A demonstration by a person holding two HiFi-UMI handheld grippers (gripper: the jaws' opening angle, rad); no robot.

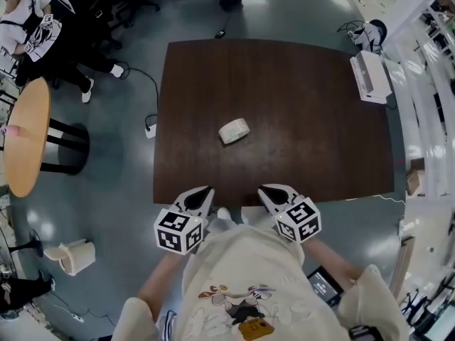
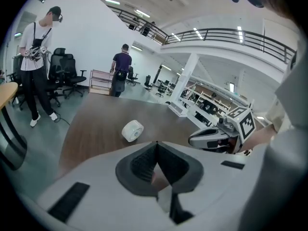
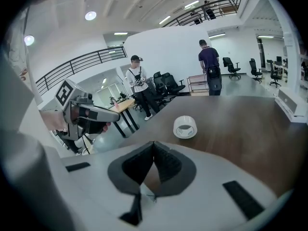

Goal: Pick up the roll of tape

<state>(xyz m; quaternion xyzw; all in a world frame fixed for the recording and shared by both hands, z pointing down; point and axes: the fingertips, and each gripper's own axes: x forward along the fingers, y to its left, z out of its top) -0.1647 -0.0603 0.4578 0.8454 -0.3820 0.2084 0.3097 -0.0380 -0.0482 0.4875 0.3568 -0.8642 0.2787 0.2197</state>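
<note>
A white roll of tape [image 1: 234,131] lies on its side on the dark wooden table [image 1: 320,133], a little left of the middle. It also shows ahead of the jaws as the roll of tape [image 2: 132,130] and the roll of tape [image 3: 185,127]. My left gripper [image 1: 204,191] hovers at the table's near edge, jaws shut with nothing between them. Beside it my right gripper [image 1: 266,190] sits at the same edge, jaws also shut and empty. Both are well short of the roll.
A white device [image 1: 370,75] sits at the table's far right corner. A round wooden side table [image 1: 25,137] stands on the floor to the left, with office chairs [image 1: 106,6] and a person [image 1: 35,27] beyond. A white bin [image 1: 75,256] lies lower left.
</note>
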